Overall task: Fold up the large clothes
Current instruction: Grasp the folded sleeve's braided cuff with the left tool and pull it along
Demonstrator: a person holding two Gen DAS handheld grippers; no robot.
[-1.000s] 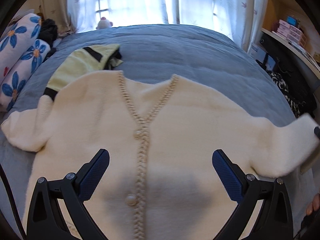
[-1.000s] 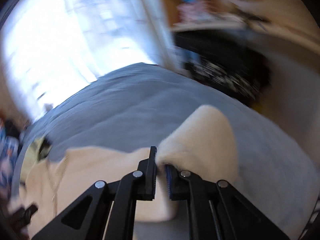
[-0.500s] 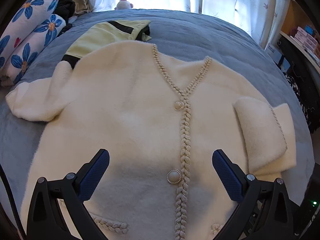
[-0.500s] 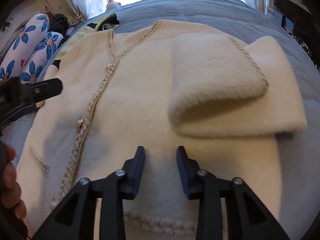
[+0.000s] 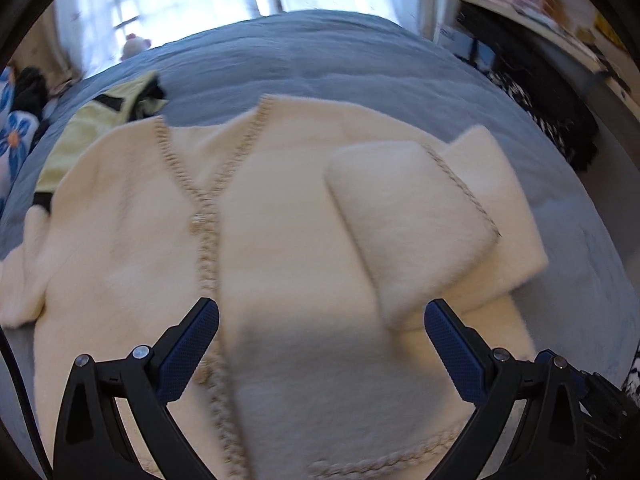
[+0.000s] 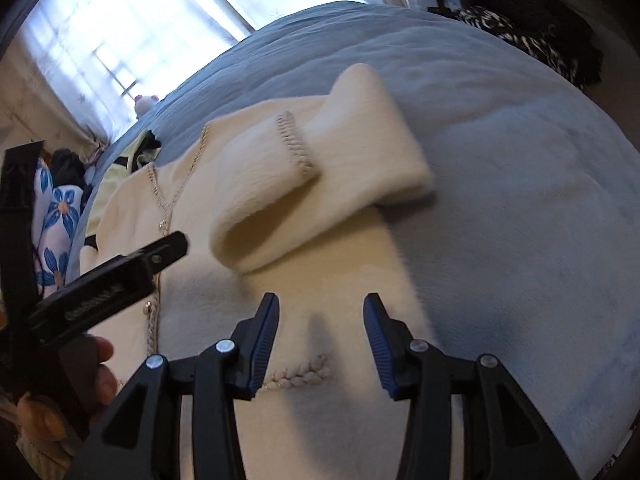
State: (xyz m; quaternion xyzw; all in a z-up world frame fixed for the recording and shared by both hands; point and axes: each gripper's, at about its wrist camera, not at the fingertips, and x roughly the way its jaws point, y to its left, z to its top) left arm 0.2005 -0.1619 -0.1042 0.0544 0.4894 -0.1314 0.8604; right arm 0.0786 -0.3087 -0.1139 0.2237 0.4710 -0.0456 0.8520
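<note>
1. Cream fluffy cardigan (image 5: pixel 280 248) lies flat, front up, across the near part of a blue-grey bed (image 5: pixel 320 60).
2. Its one sleeve (image 6: pixel 280 184) is folded inward over the chest; the braided cuff trim faces up.
3. A pale yellow garment (image 5: pixel 92 128) sits beside the cardigan's collar, toward the bed's far left corner.
4. The left gripper (image 5: pixel 320 328) hovers above the cardigan, fingers spread wide, holding nothing.
5. The right gripper (image 6: pixel 320 320) hovers over the hem; its fingers are opening, nothing between them.
</note>
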